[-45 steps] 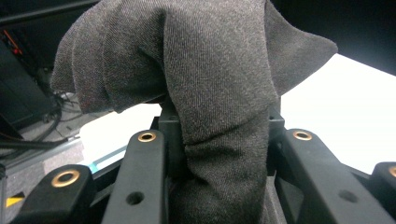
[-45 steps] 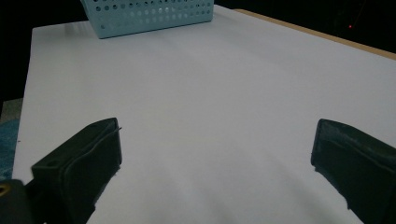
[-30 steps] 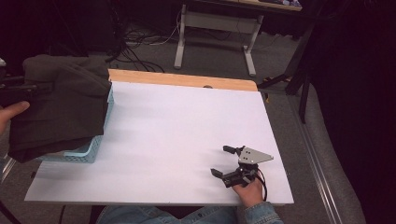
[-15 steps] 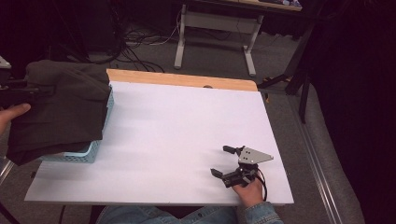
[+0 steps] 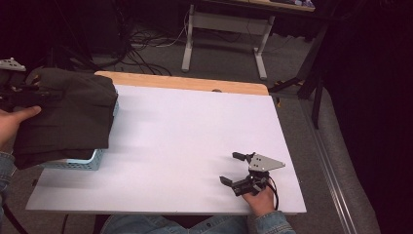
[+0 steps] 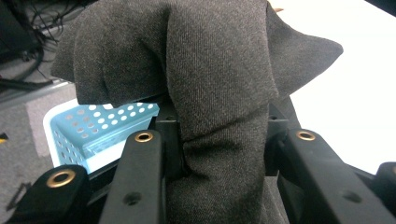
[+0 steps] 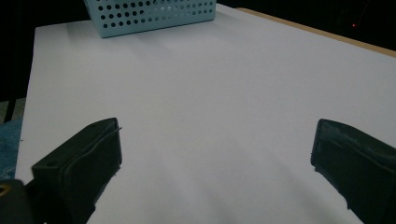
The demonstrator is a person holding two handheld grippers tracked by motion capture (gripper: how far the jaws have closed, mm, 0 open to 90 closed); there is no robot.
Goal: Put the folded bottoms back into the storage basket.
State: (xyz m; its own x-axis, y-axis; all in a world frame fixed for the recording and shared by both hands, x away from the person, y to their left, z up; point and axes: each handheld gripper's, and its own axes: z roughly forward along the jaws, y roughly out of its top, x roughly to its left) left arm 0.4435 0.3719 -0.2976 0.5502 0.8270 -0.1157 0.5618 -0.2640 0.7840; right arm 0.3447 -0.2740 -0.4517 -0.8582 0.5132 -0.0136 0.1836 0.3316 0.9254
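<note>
Left gripper (image 5: 22, 95), at nine o'clock of the high view, is clamped on a fold of dark grey cloth (image 5: 68, 114); in the left gripper view the fabric (image 6: 210, 93) bunches thickly between the two black jaws, which stand partly apart around it. The cloth lies draped over the light blue perforated basket (image 5: 80, 160) at the bench's (image 5: 195, 131) nine-o'clock edge, covering its top. Right gripper (image 5: 238, 168) rests on the white bench surface at five o'clock, held in a hand (image 5: 260, 201), well apart from the basket; its jaws stand wide with nothing between them, as the right gripper view (image 7: 215, 163) confirms.
</note>
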